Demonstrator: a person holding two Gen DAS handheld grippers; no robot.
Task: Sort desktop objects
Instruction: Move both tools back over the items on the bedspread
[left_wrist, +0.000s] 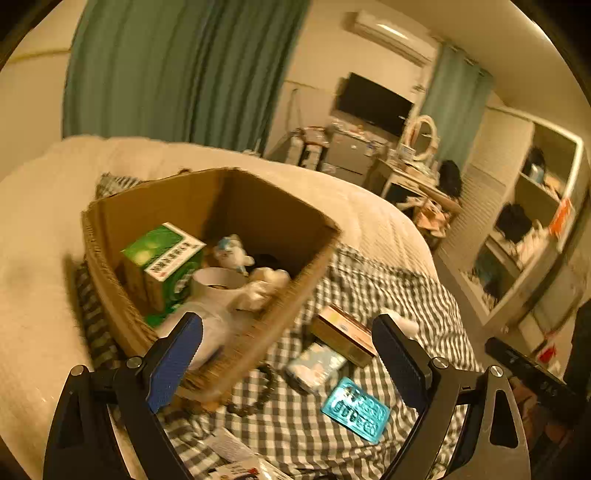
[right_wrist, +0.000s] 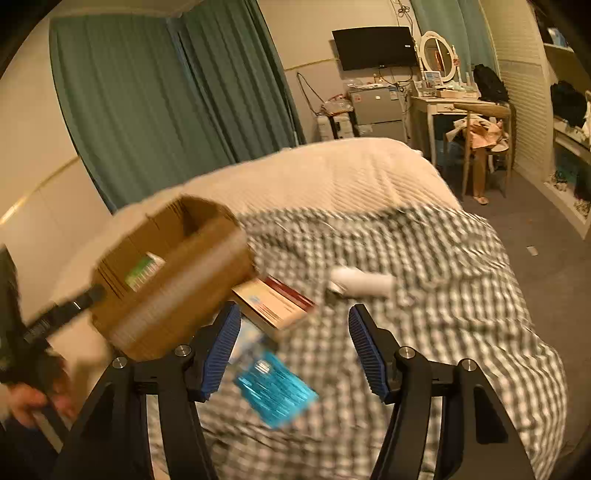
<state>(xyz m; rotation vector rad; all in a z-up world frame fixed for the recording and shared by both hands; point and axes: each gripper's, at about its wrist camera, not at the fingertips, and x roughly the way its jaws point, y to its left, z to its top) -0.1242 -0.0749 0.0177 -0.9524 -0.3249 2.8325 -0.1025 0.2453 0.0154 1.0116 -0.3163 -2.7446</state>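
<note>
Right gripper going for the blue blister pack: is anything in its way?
Nothing visible. The right gripper has its jaws open with the blue blister pack lying bare on the checked cloth just below them; the cardboard box sits off to the left.

Cardboard box and blue blister pack are motion-blurred

- My gripper pads are blue, on black arms.
- The cardboard box is brown.
- The carton inside it is green and white.
- The cloth is grey-and-white check.
- The blister pack is shiny turquoise.
- The curtains are teal.
</note>
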